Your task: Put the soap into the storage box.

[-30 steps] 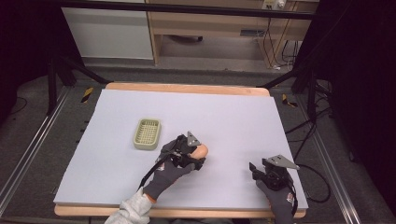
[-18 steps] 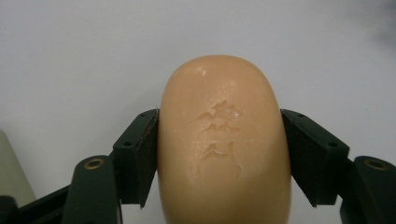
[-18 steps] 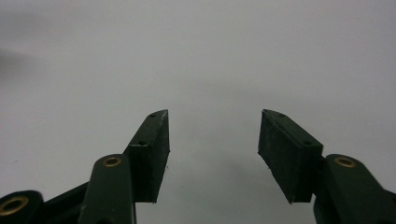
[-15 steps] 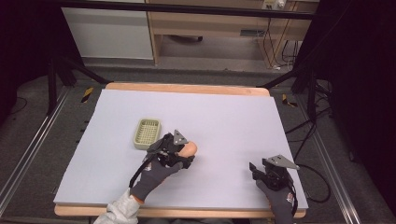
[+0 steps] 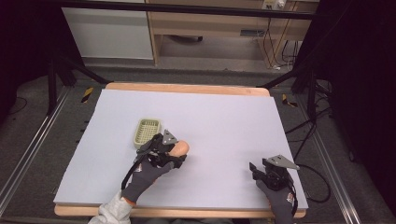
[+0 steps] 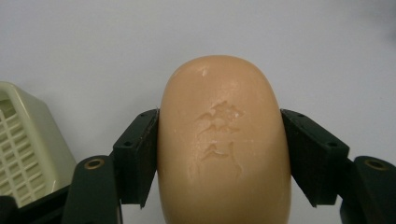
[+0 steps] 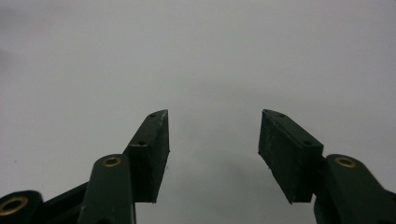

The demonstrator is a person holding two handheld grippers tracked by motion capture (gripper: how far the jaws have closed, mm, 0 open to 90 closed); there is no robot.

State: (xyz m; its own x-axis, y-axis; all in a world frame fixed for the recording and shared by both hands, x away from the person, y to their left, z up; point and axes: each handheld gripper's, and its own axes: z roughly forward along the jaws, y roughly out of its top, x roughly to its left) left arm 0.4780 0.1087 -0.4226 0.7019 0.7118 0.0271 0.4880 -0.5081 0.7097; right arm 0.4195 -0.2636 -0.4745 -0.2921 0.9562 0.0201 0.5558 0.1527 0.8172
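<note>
Peach-coloured bar of soap with a stamped logo sits clamped between the pads of the left gripper, held over the pale lavender table mat. Its neighbour, the green slotted soap dish, is just beside it at about 10 o'clock. The right gripper hangs out way over at 3 o'clock near the mat's front edge, jaws apart with nothing between them.

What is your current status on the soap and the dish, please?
Left gripper shut on soap bar. Right gripper open, empty. Soap dish beside soap, nothing between.
</note>
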